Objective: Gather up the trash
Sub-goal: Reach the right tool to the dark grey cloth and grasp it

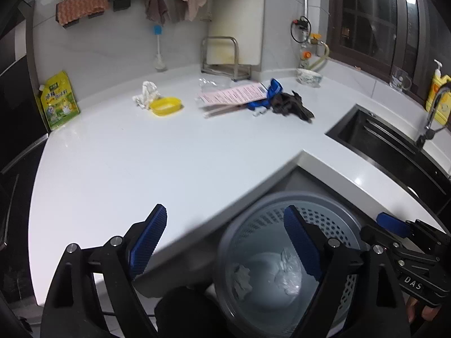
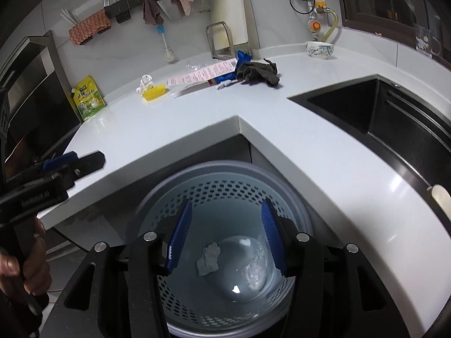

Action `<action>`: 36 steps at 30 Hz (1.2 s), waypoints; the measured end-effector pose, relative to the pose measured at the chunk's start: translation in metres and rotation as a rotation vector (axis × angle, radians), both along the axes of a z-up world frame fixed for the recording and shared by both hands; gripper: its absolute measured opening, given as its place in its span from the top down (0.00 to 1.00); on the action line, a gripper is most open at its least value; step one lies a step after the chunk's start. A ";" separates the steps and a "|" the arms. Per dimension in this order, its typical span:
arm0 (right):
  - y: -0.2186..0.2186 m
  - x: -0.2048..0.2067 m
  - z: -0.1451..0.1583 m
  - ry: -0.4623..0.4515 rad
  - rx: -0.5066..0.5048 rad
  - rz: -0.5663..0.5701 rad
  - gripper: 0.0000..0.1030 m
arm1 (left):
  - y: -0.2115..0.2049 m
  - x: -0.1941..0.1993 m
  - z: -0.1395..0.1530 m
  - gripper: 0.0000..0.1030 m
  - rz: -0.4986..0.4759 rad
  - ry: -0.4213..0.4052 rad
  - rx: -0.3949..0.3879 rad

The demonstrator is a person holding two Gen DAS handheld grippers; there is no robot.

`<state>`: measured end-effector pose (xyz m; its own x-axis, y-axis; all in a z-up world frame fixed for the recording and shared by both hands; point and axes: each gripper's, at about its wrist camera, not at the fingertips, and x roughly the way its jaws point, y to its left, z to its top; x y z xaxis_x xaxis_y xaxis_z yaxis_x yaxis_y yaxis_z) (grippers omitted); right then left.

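Observation:
A grey perforated trash bin [image 2: 225, 180] stands on the floor in the counter's inner corner; it also shows in the left wrist view [image 1: 253, 217]. Inside lie a crumpled tissue [image 2: 208, 259] and a clear plastic wrapper [image 2: 256, 270]. My right gripper [image 2: 225, 236] is open and empty above the bin. My left gripper [image 1: 225, 242] is open and empty over the counter edge beside the bin. On the far counter lie a crumpled white wrapper [image 1: 146, 93], a yellow dish [image 1: 165, 105], a pink leaflet [image 1: 234, 94], clear plastic [image 1: 208, 84] and a dark rag [image 1: 290, 105].
A green pouch [image 1: 57, 101] leans at the counter's left end. A black sink [image 2: 366, 107] with a tap [image 1: 434, 112] is on the right. A bowl [image 2: 320, 49], a metal rack [image 1: 222, 56], a yellow soap bottle [image 1: 438, 93] and a glass mug [image 2: 425, 40] stand along the back.

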<state>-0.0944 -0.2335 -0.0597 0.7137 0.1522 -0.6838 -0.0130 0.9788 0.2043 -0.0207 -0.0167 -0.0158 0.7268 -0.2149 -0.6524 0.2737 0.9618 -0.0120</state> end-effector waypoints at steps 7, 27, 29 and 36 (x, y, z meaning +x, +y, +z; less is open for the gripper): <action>-0.011 0.032 0.013 -0.017 0.016 0.002 0.51 | 0.022 0.039 0.023 0.16 0.062 -0.044 -0.017; -0.041 0.201 0.045 -0.081 -0.045 0.035 0.33 | 0.042 0.170 0.027 0.12 0.194 -0.039 -0.062; -0.043 0.219 0.042 -0.079 -0.060 0.034 0.32 | 0.043 0.182 0.025 0.12 0.202 -0.040 -0.063; -0.051 0.277 0.021 -0.011 -0.097 0.011 0.32 | 0.045 0.219 0.010 0.12 0.229 -0.014 -0.037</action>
